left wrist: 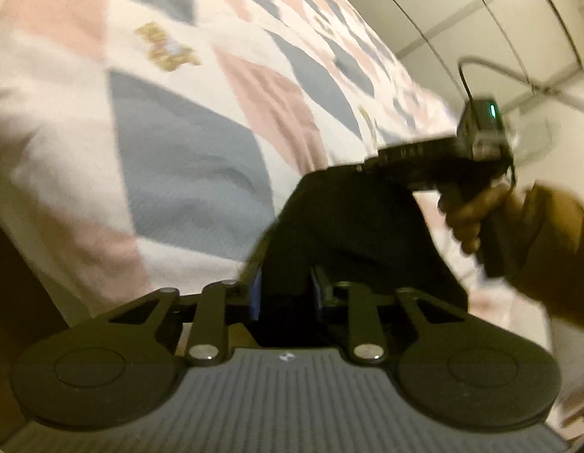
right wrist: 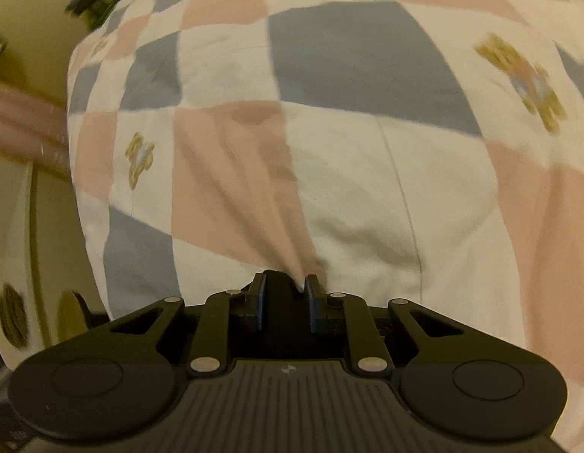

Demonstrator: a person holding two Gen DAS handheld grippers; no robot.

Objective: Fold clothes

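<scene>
Dark garment (left wrist: 345, 222) hangs stretched between both clamped grippers, left gripper (left wrist: 286, 290), right gripper (right wrist: 285, 302) at three o'clock; folding unfinished.

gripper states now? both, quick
Left gripper: shut on dark fabric garment.
Right gripper: shut on dark fabric garment, against checkered pink, blue and white bedspread.

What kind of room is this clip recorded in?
Probably a bedroom: a checked quilt covers a bed-like surface, pale panelled cupboard doors stand behind it, and a dark garment hangs between the hand-held grippers.
</scene>
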